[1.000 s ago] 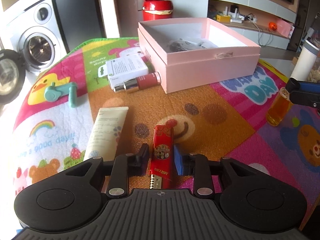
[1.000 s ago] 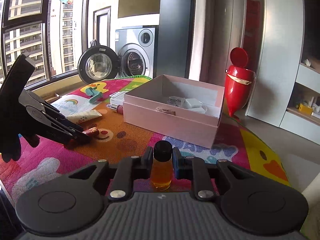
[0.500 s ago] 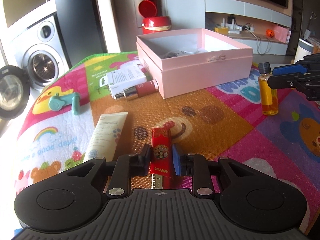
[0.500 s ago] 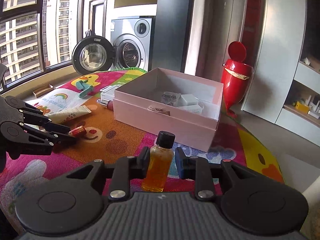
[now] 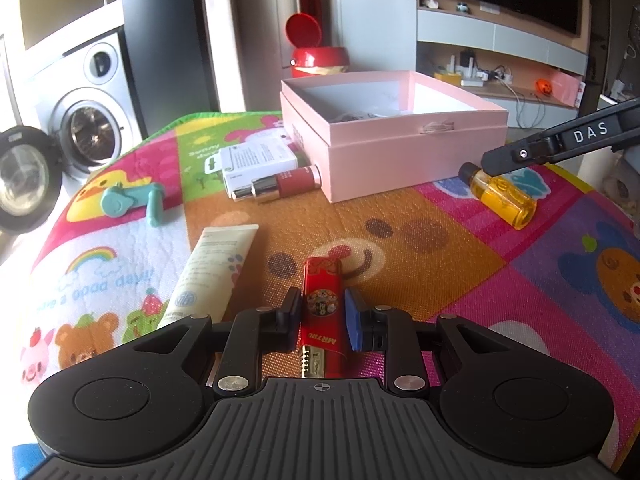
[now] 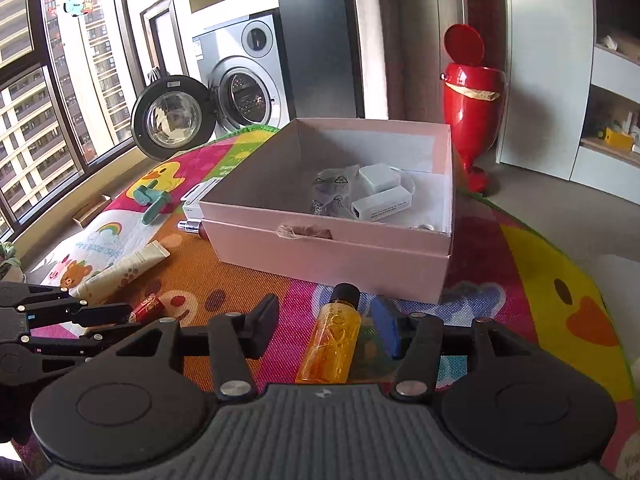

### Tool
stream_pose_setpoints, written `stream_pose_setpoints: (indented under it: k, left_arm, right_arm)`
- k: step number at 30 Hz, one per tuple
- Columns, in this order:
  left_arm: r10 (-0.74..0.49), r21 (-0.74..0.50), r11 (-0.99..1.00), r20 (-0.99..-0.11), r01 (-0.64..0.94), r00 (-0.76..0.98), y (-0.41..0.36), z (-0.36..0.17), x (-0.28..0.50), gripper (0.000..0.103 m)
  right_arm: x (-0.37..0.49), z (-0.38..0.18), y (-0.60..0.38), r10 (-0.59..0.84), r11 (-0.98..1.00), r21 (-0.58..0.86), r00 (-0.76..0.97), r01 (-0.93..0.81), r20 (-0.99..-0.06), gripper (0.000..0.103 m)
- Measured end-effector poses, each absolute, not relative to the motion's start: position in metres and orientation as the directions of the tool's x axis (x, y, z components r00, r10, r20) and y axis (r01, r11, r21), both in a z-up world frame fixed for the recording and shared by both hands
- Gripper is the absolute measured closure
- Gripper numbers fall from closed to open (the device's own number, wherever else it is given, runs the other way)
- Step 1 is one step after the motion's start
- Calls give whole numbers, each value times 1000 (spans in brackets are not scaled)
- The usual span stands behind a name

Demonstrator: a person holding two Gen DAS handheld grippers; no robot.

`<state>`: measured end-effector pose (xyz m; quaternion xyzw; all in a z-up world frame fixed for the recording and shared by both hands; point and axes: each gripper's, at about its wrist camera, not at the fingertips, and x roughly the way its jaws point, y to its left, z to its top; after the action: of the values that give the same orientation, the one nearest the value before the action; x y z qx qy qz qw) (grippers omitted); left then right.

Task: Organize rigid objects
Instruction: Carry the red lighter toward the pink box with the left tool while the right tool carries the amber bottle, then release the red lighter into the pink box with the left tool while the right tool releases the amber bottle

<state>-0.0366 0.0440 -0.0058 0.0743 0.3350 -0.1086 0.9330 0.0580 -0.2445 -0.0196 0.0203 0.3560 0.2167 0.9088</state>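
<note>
Closest to you, your left gripper (image 5: pixel 322 314) is closed narrowly on a red lighter (image 5: pixel 322 304), both pads pressing its sides as it lies on the colourful play mat (image 5: pixel 460 292). Your right gripper (image 6: pixel 326 322) is opening: its fingers (image 6: pixel 266 316) stand apart from the amber bottle (image 6: pixel 332 340), which lies tilted on the mat between them, black cap pointing to 12 o'clock.

From the left wrist view, a cream tube (image 5: pixel 212 270) lies at 11 o'clock, just beside the lighter. Farther out at 10 o'clock is a teal toy (image 5: pixel 132 202). Toward 12 o'clock, a red-brown lipstick (image 5: pixel 286 184) and a white carton (image 5: pixel 256 160) sit against the open pink box (image 5: pixel 400 156), which holds small white items. Beyond the mat stand a red bin (image 6: pixel 472 92) and a washing machine (image 6: pixel 244 76).
</note>
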Motion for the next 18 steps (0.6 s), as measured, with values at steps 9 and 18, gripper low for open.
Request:
stream_pose_setpoints:
  k: [9,18]
  left_arm:
    - [-190,-18,972,-654,236,733,54,-4,-33,75]
    - [-269,-77,956,-613,282,743,57,1,-42,76]
  right_arm:
    - [80,-23,-220,369,902,119,596,-416,-714,84]
    - [5,26,-254,360,905,30,725,-425,-587,85]
